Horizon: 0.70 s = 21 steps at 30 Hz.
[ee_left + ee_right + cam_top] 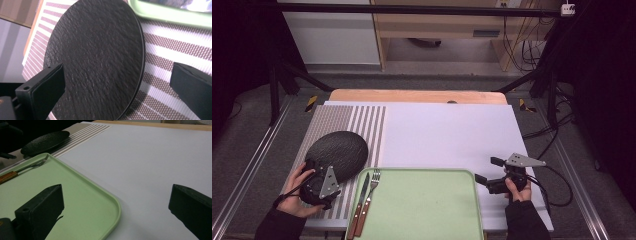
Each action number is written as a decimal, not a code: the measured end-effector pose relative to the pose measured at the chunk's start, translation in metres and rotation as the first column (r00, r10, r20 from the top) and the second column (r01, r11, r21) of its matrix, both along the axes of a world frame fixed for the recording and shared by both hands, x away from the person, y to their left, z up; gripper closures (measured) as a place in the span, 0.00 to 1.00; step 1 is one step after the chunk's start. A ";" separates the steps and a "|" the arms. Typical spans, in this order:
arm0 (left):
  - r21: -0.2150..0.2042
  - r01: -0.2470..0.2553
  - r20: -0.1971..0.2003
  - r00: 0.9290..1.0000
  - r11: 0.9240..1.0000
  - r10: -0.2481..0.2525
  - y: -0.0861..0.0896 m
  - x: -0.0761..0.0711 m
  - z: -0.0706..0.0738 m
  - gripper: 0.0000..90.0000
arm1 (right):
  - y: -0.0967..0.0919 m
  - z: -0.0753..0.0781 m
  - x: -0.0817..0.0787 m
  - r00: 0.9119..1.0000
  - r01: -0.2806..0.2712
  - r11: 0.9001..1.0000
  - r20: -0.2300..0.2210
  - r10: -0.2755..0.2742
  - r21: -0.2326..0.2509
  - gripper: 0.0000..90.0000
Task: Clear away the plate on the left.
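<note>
Plate [337, 152], dark and oval, lies on the striped mat [362, 125] just left of the green tray [422, 210]. The left gripper [319, 182] sits at its near edge, jaws spread wide around it without clamping. Right of the tray, the right gripper [484, 180] hangs released over the white sheet.

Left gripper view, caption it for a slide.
Open hand-held gripper straddling a black plate on a striped placemat.

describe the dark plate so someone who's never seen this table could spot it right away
On the table's left side lies a striped placemat, just beyond the green tray. The plate rests on it, with the left gripper at its near edge. It is a black, rough-textured oval.
</note>
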<state>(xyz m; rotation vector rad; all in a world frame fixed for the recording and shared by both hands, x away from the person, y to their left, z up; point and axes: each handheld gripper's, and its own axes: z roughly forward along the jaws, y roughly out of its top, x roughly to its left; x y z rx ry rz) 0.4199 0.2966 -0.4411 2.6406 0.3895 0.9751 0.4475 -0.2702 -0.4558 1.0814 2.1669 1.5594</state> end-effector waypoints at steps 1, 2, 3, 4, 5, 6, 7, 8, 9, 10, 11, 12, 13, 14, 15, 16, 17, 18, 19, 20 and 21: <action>0.007 -0.002 0.006 1.000 1.000 0.002 0.000 0.000 -0.001 0.00 | 0.000 0.000 0.000 1.000 -0.001 1.000 0.000 0.001 -0.001 0.01; 0.023 -0.005 0.010 1.000 1.000 0.005 0.000 0.000 -0.001 0.00 | 0.000 0.000 0.000 1.000 -0.001 1.000 0.001 0.001 0.001 0.01; 0.042 -0.005 0.016 1.000 0.999 0.004 0.000 0.000 -0.002 0.00 | 0.000 0.000 0.000 1.000 -0.001 1.000 0.001 0.001 0.002 0.01; 0.050 -0.001 0.023 1.000 0.999 0.000 0.000 0.000 -0.003 0.00 | 0.000 0.000 0.000 1.000 0.000 1.000 0.001 0.000 0.000 0.01; 0.058 0.002 0.027 1.000 0.998 -0.004 0.000 0.000 -0.003 0.00 | 0.000 0.000 0.000 1.000 0.000 1.000 0.001 0.000 -0.001 0.01; 0.063 0.001 0.035 0.999 0.998 -0.003 0.000 0.001 -0.004 0.00 | 0.000 0.000 0.000 1.000 -0.001 1.000 0.002 0.001 0.000 0.01; 0.067 0.000 0.040 0.999 0.998 -0.003 0.000 0.001 -0.005 0.00 | 0.000 0.000 0.000 1.000 -0.001 1.000 0.003 0.001 0.001 0.01; 0.078 0.000 0.052 0.999 0.997 -0.004 0.001 0.001 -0.005 0.00 | 0.000 0.000 0.000 1.000 -0.001 1.000 0.004 0.001 0.000 0.01; 0.085 0.003 0.063 0.998 0.996 -0.008 0.001 0.001 -0.006 0.00 | 0.000 0.000 0.000 1.000 -0.001 1.000 0.003 0.001 -0.001 0.01; 0.093 0.004 0.069 0.998 0.996 -0.011 0.001 0.001 -0.007 0.01 | 0.000 0.000 0.000 1.000 -0.002 1.000 0.002 0.002 -0.001 0.01; 0.104 0.002 0.079 0.997 0.995 -0.010 0.001 0.001 -0.007 0.01 | 0.000 0.000 0.000 1.000 -0.001 1.000 0.002 0.001 -0.002 0.01; 0.111 -0.001 0.084 0.996 0.994 -0.008 0.002 0.002 -0.008 0.02 | 0.000 0.000 0.000 1.000 0.001 1.000 0.002 -0.001 0.001 0.01; 0.120 -0.001 0.095 0.995 0.993 -0.011 0.002 0.002 -0.009 0.02 | 0.000 0.000 0.000 1.000 0.002 1.000 0.003 -0.002 0.002 0.01; 0.125 -0.001 0.104 0.995 0.992 -0.012 0.003 0.002 -0.010 0.03 | 0.000 0.000 0.000 1.000 0.002 1.000 0.002 -0.002 0.002 0.01; 0.129 -0.003 0.105 0.994 0.992 -0.011 0.003 0.002 -0.011 0.05 | 0.000 0.000 0.000 1.000 0.001 1.000 0.001 -0.001 -0.001 0.01; 0.137 -0.007 0.109 0.994 0.991 -0.009 0.003 0.003 -0.012 0.05 | 0.000 0.000 0.000 1.000 0.001 1.000 0.001 -0.001 -0.001 0.01; 0.148 -0.011 0.119 0.993 0.989 -0.007 0.003 0.003 -0.012 0.06 | 0.000 0.000 0.000 1.000 0.001 1.000 0.002 -0.001 0.000 0.01; 0.164 -0.013 0.120 0.993 0.986 -0.007 0.003 0.004 -0.012 0.07 | 0.000 0.000 0.000 1.000 0.000 1.000 0.002 0.000 0.001 0.01; 0.165 -0.013 0.125 0.992 0.986 -0.007 0.003 0.004 -0.013 0.07 | 0.000 0.000 0.000 1.000 0.001 1.000 0.002 -0.001 0.000 0.01; 0.170 -0.012 0.130 0.991 0.985 -0.011 0.003 0.004 -0.014 0.08 | 0.000 0.000 0.000 1.000 0.000 1.000 0.002 0.000 0.000 0.01; 0.174 -0.013 0.132 0.991 0.985 -0.010 0.003 0.004 -0.015 0.09 | 0.000 0.000 0.000 1.000 0.000 1.000 0.001 0.000 0.000 0.01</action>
